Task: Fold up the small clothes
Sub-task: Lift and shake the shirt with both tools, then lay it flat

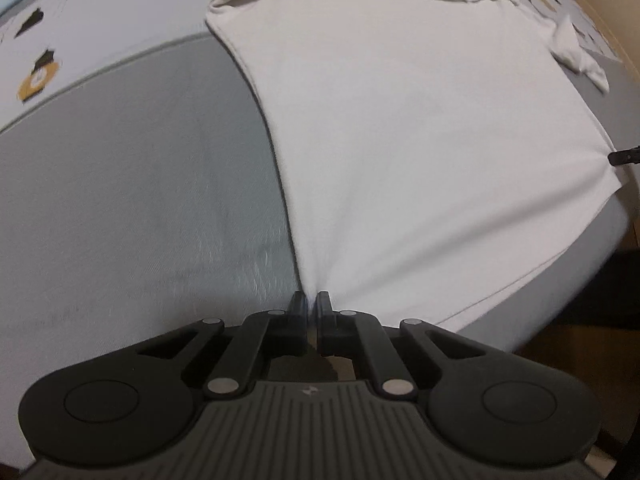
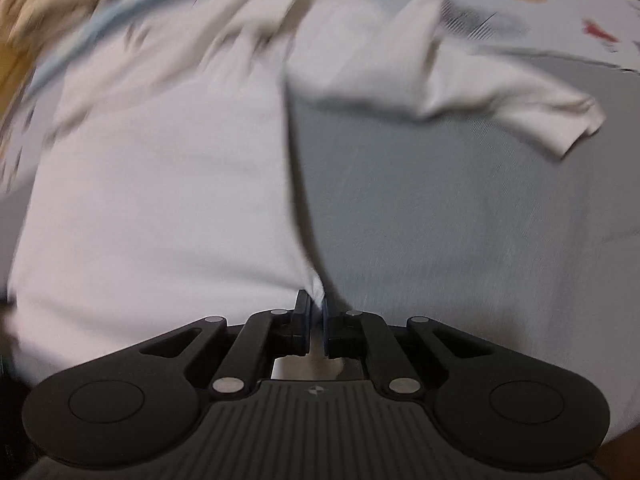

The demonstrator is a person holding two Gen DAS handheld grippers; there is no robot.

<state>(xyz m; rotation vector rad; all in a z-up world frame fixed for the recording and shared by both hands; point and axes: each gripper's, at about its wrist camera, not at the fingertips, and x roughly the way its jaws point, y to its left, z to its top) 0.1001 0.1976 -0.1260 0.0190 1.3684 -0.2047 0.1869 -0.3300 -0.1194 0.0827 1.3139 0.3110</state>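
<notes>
I am looking down both wrist views at a small white cotton T-shirt (image 1: 420, 128) lying spread on a grey padded surface (image 1: 140, 180), with a pale patterned sheet (image 1: 60, 32) lying beyond it.

My left gripper (image 1: 309, 300) is pinching one bottom corner of the shirt, jaws closed tight on the cloth. My right gripper (image 2: 316, 300) is clamping the opposite bottom corner, a tuft of white fabric showing between its pads. In the left view, the right gripper's tip is showing at the far edge where the cloth is puckering.

The hem is stretching between the two grips. One short sleeve (image 2: 520, 104) is lying out flat to the side; the far part of the shirt near the collar is looking bunched or turned over, too blurred in the right view to be sure.

My reading: both corners are secured, no body fold is made yet. Sleeves and lengthwise fold are remaining.
</notes>
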